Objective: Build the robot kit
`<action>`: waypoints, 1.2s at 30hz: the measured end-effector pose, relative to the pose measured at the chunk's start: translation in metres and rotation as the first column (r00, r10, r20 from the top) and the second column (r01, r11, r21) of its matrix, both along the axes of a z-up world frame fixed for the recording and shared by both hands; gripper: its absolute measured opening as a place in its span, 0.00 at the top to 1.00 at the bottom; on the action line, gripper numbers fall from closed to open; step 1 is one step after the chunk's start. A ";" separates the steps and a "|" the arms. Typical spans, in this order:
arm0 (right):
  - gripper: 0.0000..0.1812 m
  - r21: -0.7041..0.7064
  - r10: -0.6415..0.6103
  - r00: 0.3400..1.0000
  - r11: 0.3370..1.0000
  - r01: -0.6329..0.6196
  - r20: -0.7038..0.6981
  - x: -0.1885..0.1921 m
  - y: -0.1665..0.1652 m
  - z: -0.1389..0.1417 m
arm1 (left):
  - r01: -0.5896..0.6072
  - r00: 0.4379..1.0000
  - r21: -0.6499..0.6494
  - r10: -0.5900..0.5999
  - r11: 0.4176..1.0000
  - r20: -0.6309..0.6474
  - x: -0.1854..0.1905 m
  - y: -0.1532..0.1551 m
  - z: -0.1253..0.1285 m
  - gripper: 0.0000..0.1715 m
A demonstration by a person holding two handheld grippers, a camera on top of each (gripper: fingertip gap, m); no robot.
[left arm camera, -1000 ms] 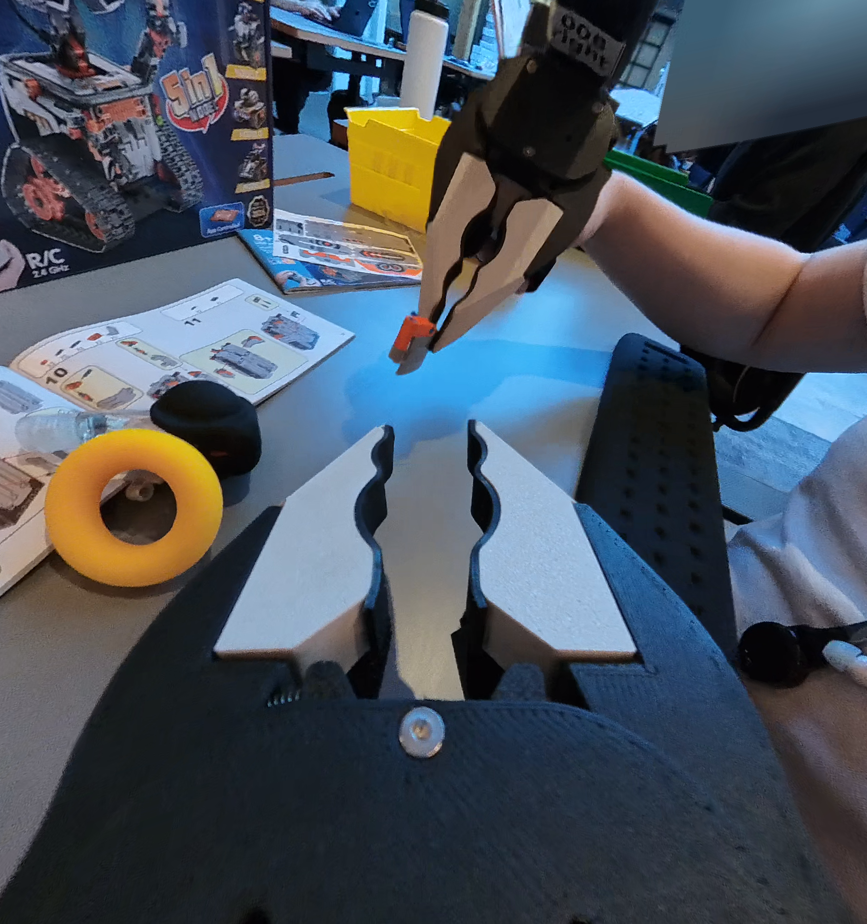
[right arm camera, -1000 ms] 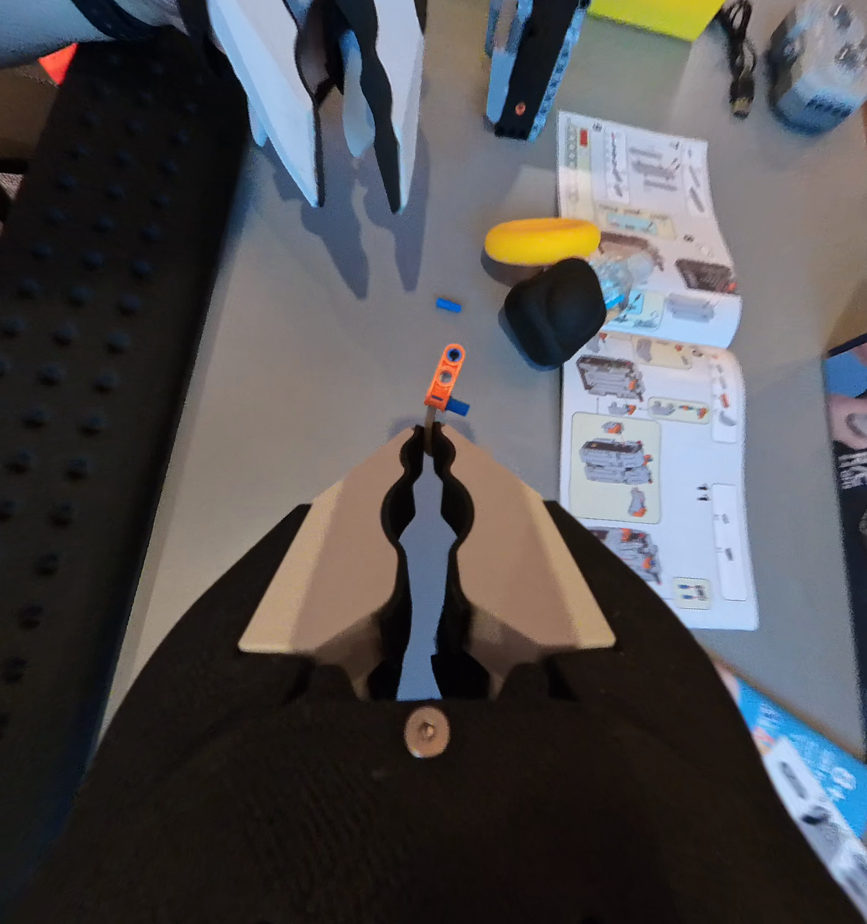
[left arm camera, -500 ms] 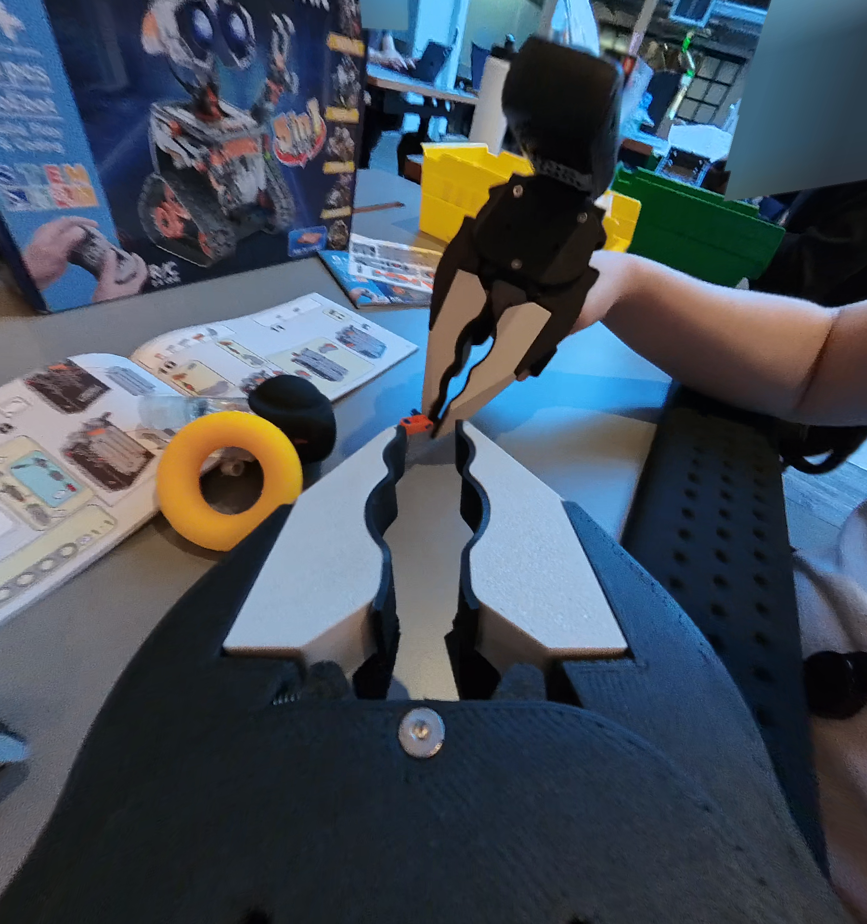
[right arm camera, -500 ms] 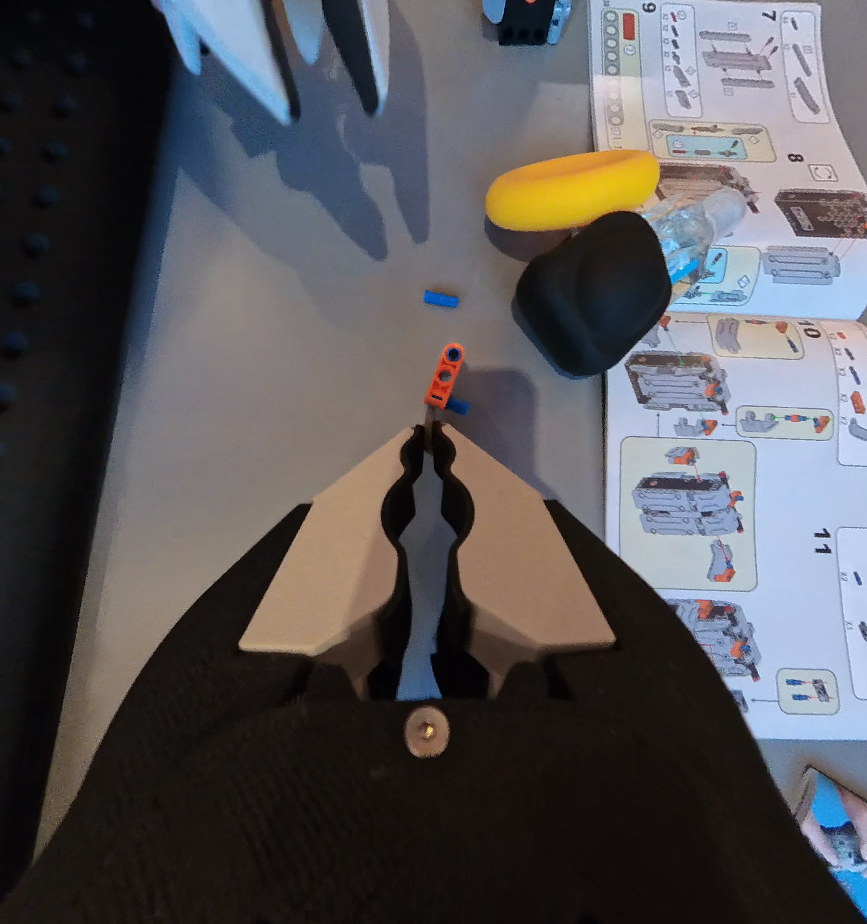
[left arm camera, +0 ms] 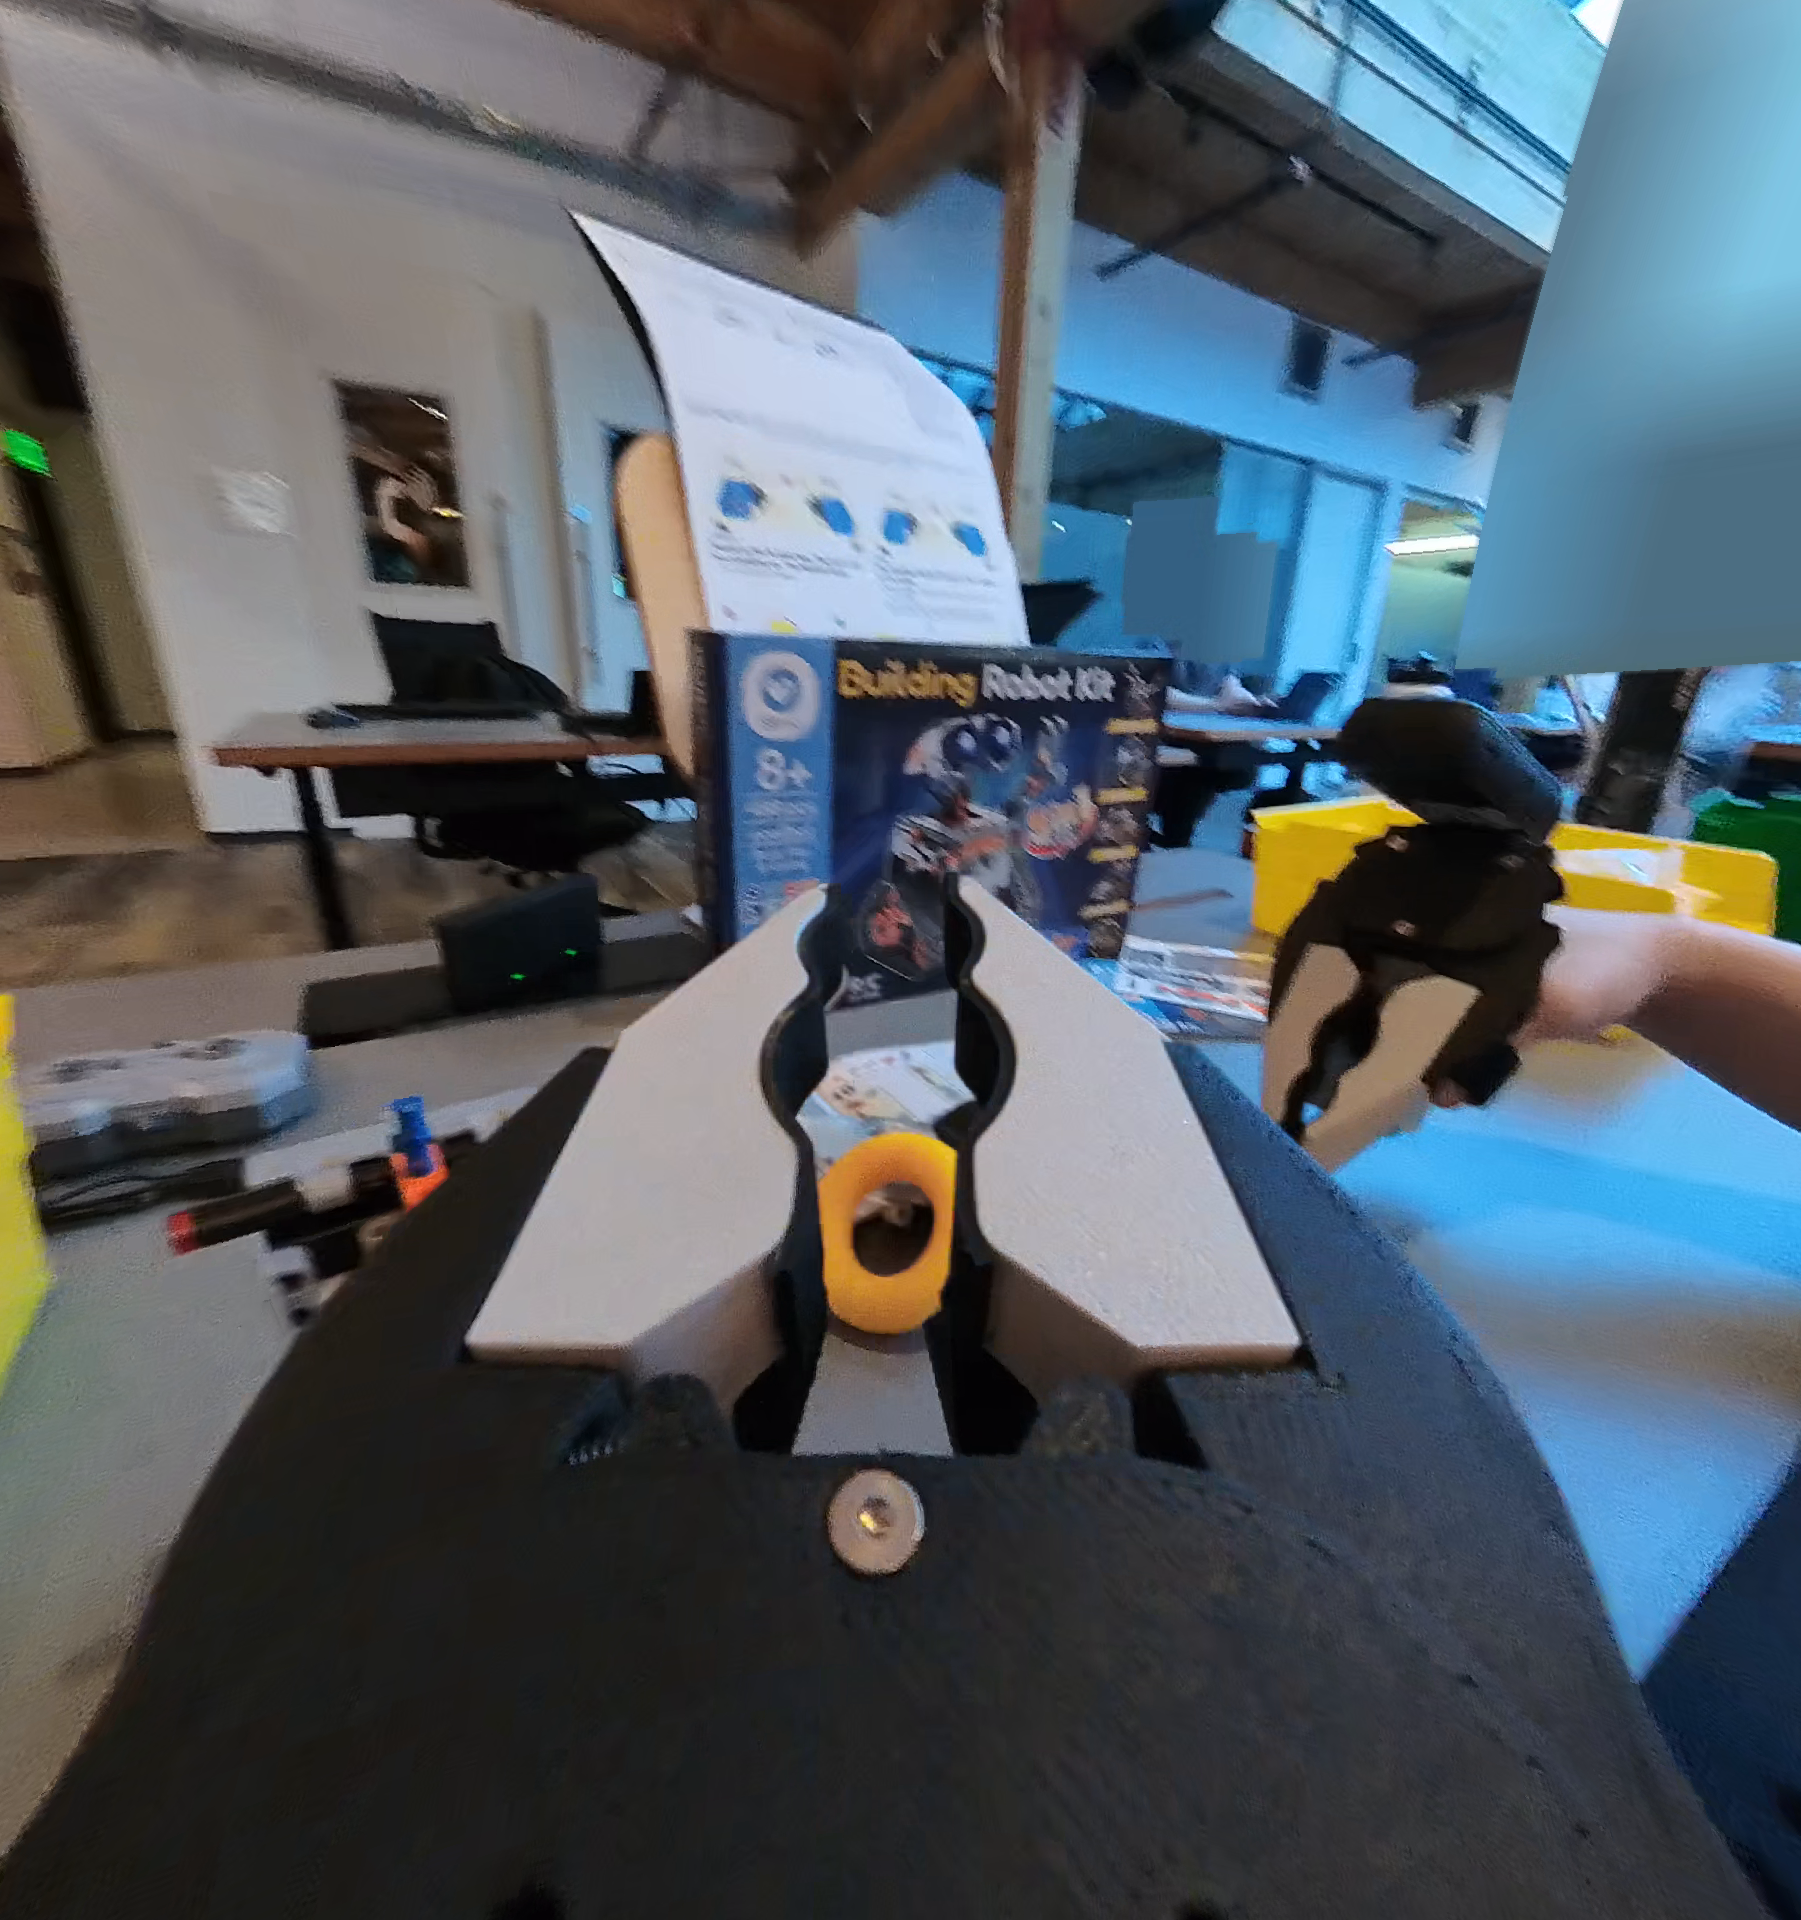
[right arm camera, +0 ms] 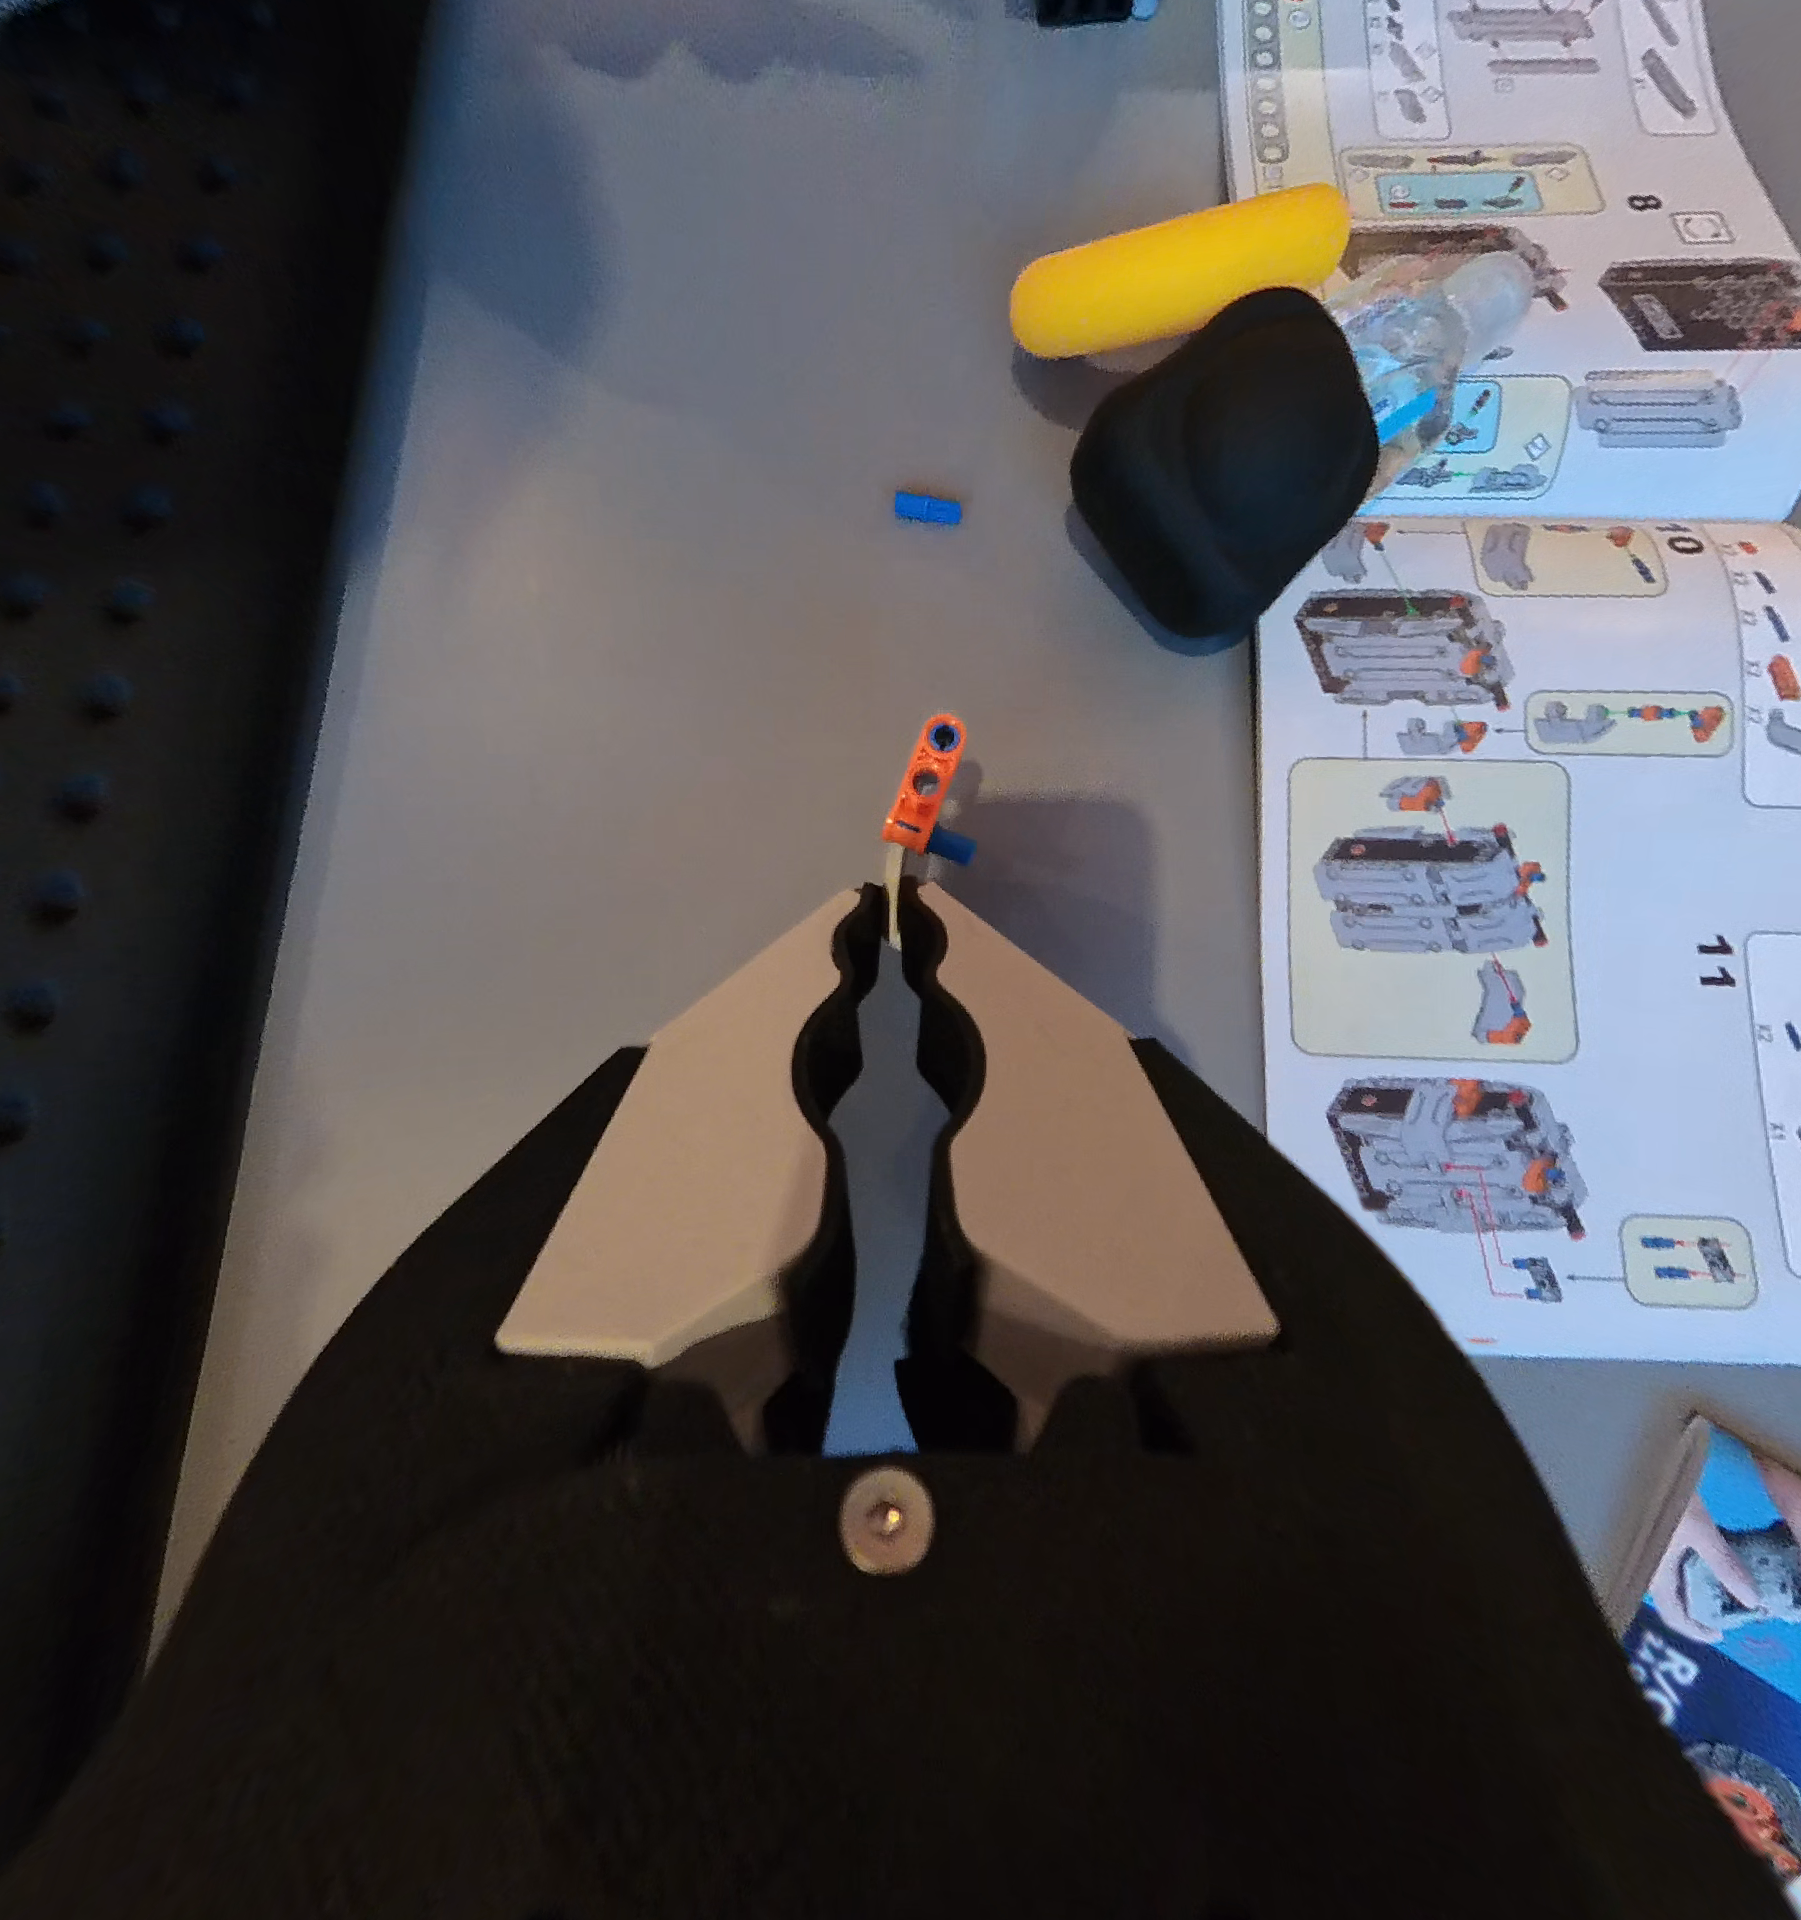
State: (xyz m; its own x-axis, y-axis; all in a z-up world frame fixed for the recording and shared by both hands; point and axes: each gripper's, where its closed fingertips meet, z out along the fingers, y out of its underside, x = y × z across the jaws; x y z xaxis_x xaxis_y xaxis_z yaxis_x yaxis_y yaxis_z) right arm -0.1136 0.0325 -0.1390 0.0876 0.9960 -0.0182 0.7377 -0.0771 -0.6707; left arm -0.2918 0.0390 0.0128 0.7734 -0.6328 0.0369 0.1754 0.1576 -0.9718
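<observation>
My right gripper (right arm camera: 891,896) is shut on a thin beige axle that carries a small orange connector (right arm camera: 925,779) with a blue pin through it. It holds this piece just above the grey table (right arm camera: 615,623). A loose blue pin (right arm camera: 927,507) lies on the table ahead of it. My left gripper (left arm camera: 885,909) is open and empty, raised and pointing level across the table. A yellow ring (left arm camera: 880,1236) shows between its fingers, farther off on the table. The right gripper (left arm camera: 1332,1138) also shows in the left wrist view, pointing down, with a person's hand behind it.
A black rounded object (right arm camera: 1228,457), the yellow ring (right arm camera: 1176,265) and an open instruction booklet (right arm camera: 1540,883) lie to the right. A black studded mat (right arm camera: 148,623) runs along the left. A blue kit box (left arm camera: 937,810), yellow bins (left arm camera: 1498,862) and a partly built model (left arm camera: 335,1195) stand farther off. Some 25 cm of space lies between my two pairs of fingers.
My left gripper has tilted up and swung away, and it has left the right wrist view. My right gripper has moved lower and forward, still holding the orange connector.
</observation>
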 end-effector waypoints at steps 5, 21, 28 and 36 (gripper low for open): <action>0.99 -0.020 0.018 1.000 1.000 -0.018 -0.012 -0.009 -0.004 -0.001 | -0.013 0.998 -0.032 0.015 0.999 0.060 -0.009 0.005 -0.001 0.90; 0.99 0.017 0.103 0.992 0.994 -0.104 0.070 -0.034 -0.017 -0.012 | 0.053 0.998 -0.085 -0.055 0.995 -0.016 0.014 0.005 -0.015 0.91; 0.99 0.027 0.101 0.993 0.994 -0.103 0.055 -0.039 -0.018 -0.012 | 0.066 0.994 -0.119 -0.076 0.991 -0.081 0.024 0.007 -0.026 0.89; 0.94 0.011 0.094 0.996 0.995 -0.094 0.004 -0.042 -0.017 -0.011 | 0.113 0.987 -0.172 -0.131 0.978 -0.095 0.034 0.009 -0.036 0.89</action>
